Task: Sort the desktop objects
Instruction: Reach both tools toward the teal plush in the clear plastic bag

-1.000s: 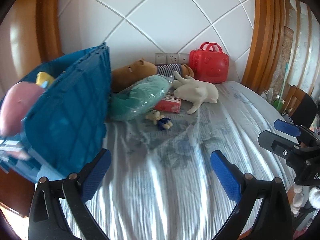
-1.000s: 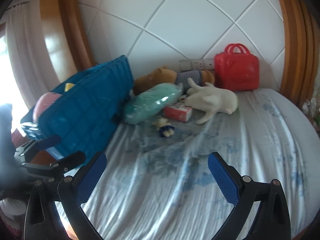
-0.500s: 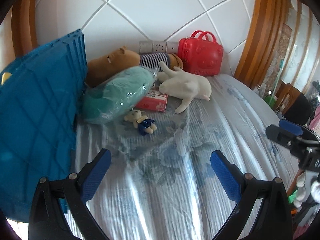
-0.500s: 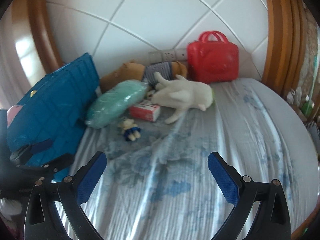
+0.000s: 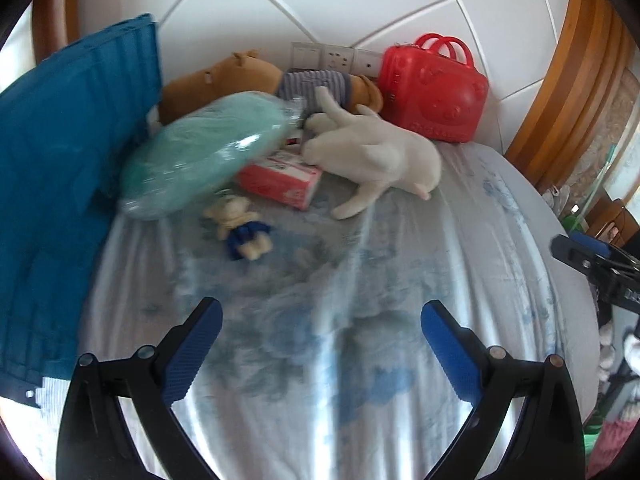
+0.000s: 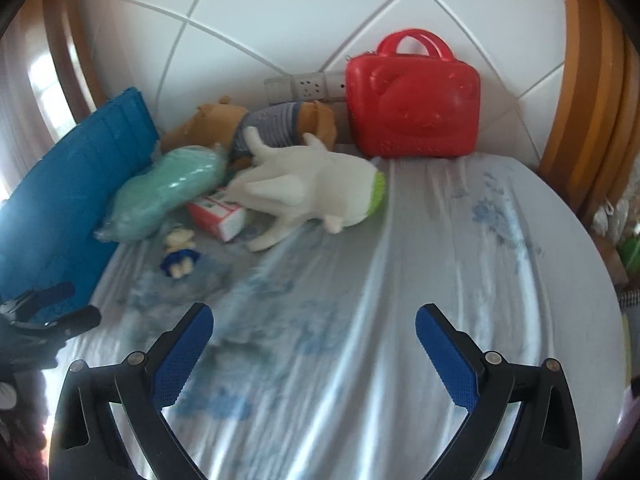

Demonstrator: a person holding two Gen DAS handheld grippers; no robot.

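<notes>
On the bed's far side lie a white plush animal (image 5: 380, 156) (image 6: 316, 188), a mint cushion in plastic wrap (image 5: 208, 160) (image 6: 168, 196), a red-and-white box (image 5: 280, 184) (image 6: 218, 214), a small bear doll in blue (image 5: 242, 232) (image 6: 180, 252), a brown plush in a striped shirt (image 5: 256, 76) (image 6: 264, 128) and a red toy case (image 5: 434, 92) (image 6: 412, 104). My left gripper (image 5: 320, 344) is open and empty, low over the sheet. My right gripper (image 6: 314, 340) is open and empty too, short of the toys.
A blue plastic crate (image 5: 60, 184) (image 6: 68, 200) stands at the bed's left side, next to the cushion. The padded white headboard (image 5: 320, 8) with wall sockets (image 5: 332, 58) backs the toys. A wooden frame (image 5: 576, 80) curves on the right.
Both grippers moved forward and turned right toward the toys. The crate slid to the left edge of both views and the toys grew larger. Both jaws stayed open.
</notes>
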